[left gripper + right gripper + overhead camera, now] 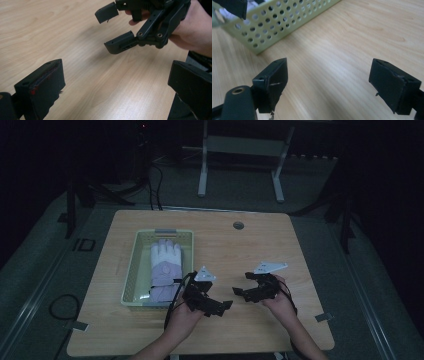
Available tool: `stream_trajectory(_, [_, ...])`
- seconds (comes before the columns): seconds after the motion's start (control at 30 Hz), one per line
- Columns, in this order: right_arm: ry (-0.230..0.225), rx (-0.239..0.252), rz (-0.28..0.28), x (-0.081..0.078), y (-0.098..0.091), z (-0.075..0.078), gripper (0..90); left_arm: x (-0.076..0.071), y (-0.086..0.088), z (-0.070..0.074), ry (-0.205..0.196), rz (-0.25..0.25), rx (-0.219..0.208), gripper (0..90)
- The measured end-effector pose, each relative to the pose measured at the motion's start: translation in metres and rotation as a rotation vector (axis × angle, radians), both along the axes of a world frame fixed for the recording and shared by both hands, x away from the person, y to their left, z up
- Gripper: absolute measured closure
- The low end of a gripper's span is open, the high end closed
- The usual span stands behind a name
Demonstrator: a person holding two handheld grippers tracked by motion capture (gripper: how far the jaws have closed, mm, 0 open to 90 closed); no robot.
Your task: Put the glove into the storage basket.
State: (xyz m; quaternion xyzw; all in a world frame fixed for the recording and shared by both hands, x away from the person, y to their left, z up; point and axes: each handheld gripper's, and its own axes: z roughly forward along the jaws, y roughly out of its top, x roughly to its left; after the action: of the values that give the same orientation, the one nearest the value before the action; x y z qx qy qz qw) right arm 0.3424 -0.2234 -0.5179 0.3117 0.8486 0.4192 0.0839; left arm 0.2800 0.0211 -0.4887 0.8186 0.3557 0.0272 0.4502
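Note:
A pale green perforated basket [130, 270] stands on the left half of the wooden table [250, 245]. In it lies a white and lavender glove [164, 265], fingers pointing away from me. My left gripper [220, 308] hovers just right of the basket's near corner, open and holding nothing. My right gripper [242, 283] faces it from the right, also open and holding nothing. In the left gripper view its own gripper [117, 85] is spread wide over bare wood, with the right gripper [110, 28] ahead. In the right gripper view its own gripper [333, 83] is spread, with the basket [287, 22] beyond.
A round cable hole [238, 225] sits near the table's far edge. Beyond the table stands a white frame [202, 170]. A cable loop [60, 305] lies on the floor at the left. Bare wood spreads across the table's right half and along its front edge.

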Motion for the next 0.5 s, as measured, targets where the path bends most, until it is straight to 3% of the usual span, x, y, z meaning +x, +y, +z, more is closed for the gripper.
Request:
stream_trajectory(0.17, [-0.016, 0.003, 0.009, -0.008, -0.016, -0.009, 15.6, -0.002, -0.013, -0.010, 0.023, -0.046, 0.018, 1.1])
stream_trajectory(0.33, [-0.007, -0.012, 0.005, -0.014, -0.031, -0.018, 15.5, -0.006, -0.027, -0.018, -0.013, -0.087, 0.053, 1.1])
stream_trajectory(0.5, [-0.016, 0.023, 0.028, -0.019, -0.045, -0.025, 14.6, -0.007, -0.039, -0.029, -0.029, -0.140, 0.032, 1.1])
